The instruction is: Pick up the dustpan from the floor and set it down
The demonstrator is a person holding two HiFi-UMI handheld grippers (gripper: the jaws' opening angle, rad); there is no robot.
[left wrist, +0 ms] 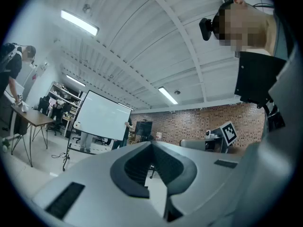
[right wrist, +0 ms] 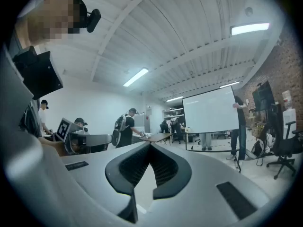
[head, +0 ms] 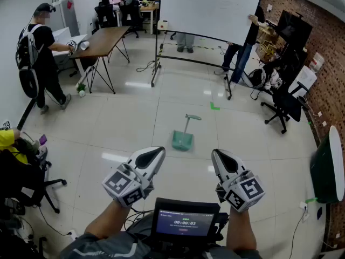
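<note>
The teal dustpan (head: 183, 139) is sitting on the pale tiled floor (head: 135, 123) on the near side of the whiteboard (head: 207, 9), well apart from its stand. The dustpan's handle is rising from the pan on the side facing the whiteboard. No gripper is touching it.

The left gripper (head: 159, 152) is hovering level in the person's hand, nearer the camera than the dustpan and so further from the whiteboard. In its own view its 2 jaws are meeting at the tips with nothing between them. The right gripper (head: 217, 154) is hovering beside it, equally far from the whiteboard, and its 2 jaws are likewise pressing together on nothing. Both are pointing toward the whiteboard, with the dustpan lying between them and it.

A small screen (head: 185, 223) is showing at the person's chest, behind both grippers as counted from the whiteboard. A green tape mark (head: 215, 107) is lying on the floor between the dustpan and the whiteboard. Left of the whiteboard a brown table (head: 105, 39) is standing, and a person with a backpack (head: 40, 53) is leaning at it. Right of the whiteboard a black office chair (head: 283, 104) is standing by the brick wall.
</note>
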